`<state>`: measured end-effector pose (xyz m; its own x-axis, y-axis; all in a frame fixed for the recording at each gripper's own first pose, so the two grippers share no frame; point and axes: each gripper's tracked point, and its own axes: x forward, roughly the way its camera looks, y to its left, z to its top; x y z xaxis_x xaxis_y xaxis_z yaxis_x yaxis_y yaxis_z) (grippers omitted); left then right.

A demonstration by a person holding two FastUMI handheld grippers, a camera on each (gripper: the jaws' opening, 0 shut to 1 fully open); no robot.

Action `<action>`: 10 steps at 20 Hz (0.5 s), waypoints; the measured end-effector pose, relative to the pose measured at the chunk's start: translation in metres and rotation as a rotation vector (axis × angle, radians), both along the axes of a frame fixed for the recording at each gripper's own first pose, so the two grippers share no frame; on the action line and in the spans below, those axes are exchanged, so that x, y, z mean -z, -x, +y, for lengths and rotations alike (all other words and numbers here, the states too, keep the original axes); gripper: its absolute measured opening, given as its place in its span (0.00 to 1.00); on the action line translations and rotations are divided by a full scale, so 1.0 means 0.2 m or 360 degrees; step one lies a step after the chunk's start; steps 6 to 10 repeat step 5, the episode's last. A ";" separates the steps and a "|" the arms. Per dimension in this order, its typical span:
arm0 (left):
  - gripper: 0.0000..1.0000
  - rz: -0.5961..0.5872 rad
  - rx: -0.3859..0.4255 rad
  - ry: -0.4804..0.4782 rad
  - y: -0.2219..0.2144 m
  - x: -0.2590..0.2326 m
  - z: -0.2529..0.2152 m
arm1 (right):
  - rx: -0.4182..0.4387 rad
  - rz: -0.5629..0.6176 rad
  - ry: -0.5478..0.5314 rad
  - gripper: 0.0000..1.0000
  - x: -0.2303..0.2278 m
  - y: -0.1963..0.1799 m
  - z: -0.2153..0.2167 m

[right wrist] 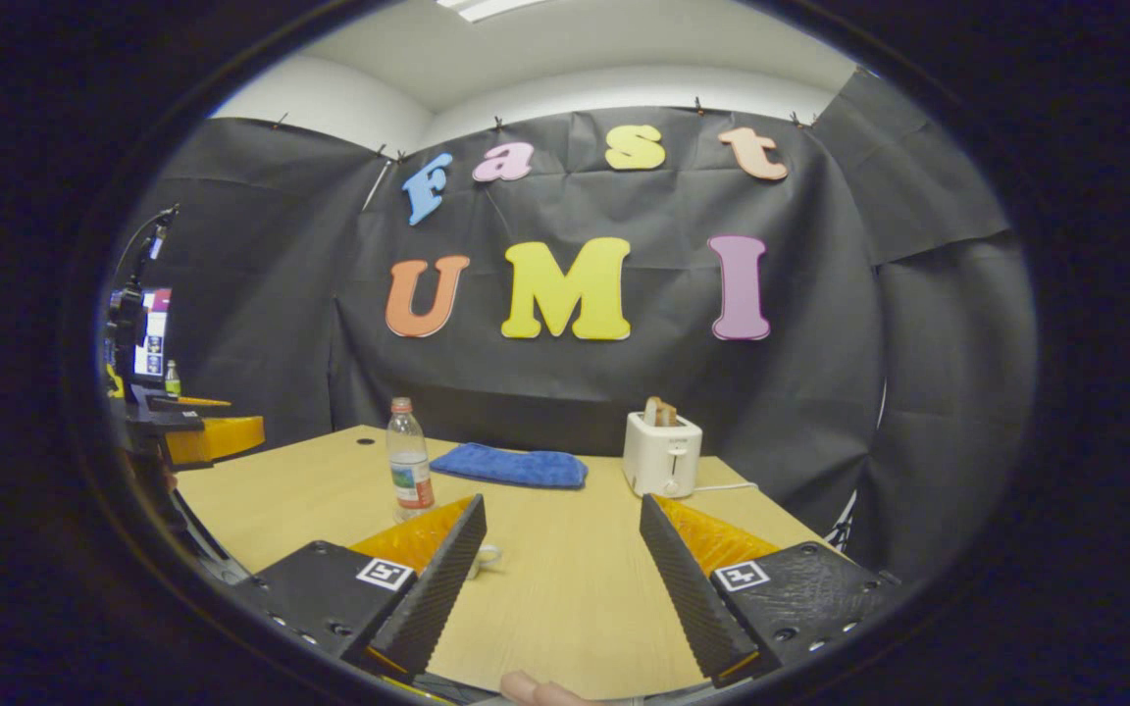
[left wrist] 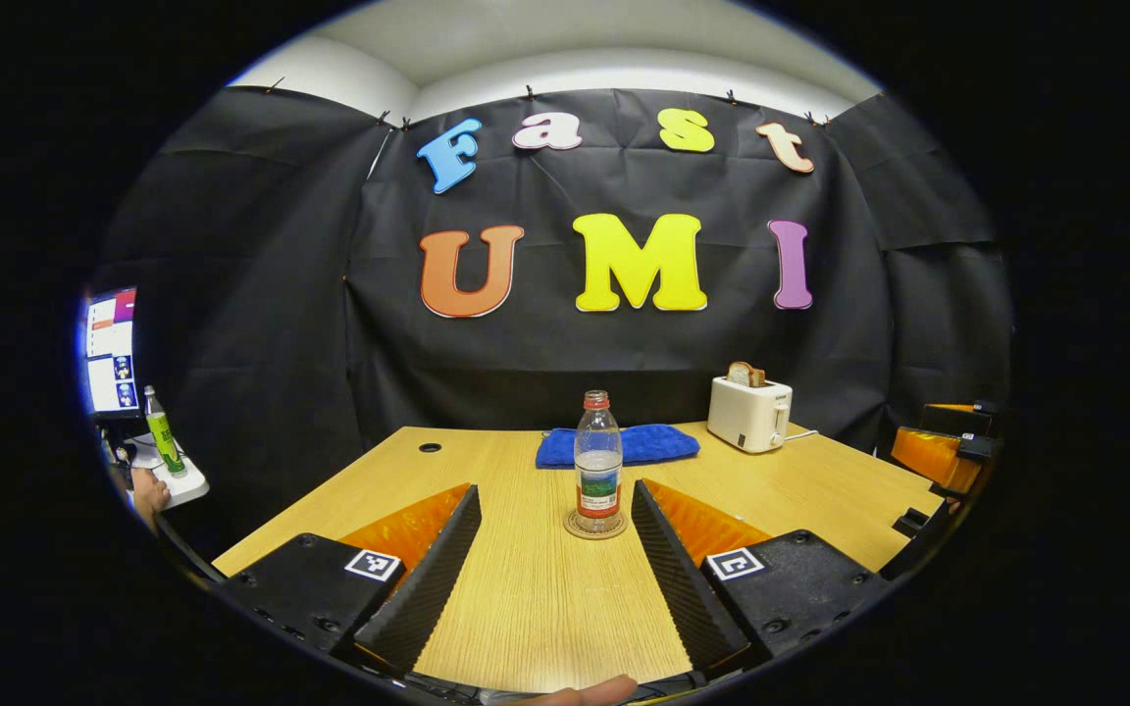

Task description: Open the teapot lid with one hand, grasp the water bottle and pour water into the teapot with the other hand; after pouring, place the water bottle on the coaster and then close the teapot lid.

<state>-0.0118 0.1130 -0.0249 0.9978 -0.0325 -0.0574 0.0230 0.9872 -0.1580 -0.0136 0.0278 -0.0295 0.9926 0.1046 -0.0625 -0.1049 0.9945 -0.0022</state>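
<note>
Bottle (left wrist: 598, 469) upright on coaster (left wrist: 595, 527), mid-table, red cap on, partly filled. Left gripper (left wrist: 555, 520) fingers spread wide, bottle between them but farther off, no contact. Right gripper (right wrist: 562, 534) likewise spread, nothing held; bottle (right wrist: 409, 472) off to its left. White bit (right wrist: 487, 556) peeking past right gripper's left finger, can't tell what. Blue towel (left wrist: 618, 445) lying behind bottle, white toaster (left wrist: 749, 413) with bread near back right of wooden table (left wrist: 545, 598).
</note>
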 end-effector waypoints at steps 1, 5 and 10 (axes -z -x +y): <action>0.97 -0.0003 -0.0005 -0.0004 0.00 0.00 0.01 | -0.0008 0.0013 -0.0009 0.95 0.01 0.00 0.01; 0.97 0.0022 0.0007 0.0011 -0.01 0.02 0.00 | -0.0011 0.0021 -0.0007 0.95 0.02 -0.02 0.00; 0.97 0.0022 0.0007 0.0011 -0.01 0.02 0.00 | -0.0011 0.0021 -0.0007 0.95 0.02 -0.02 0.00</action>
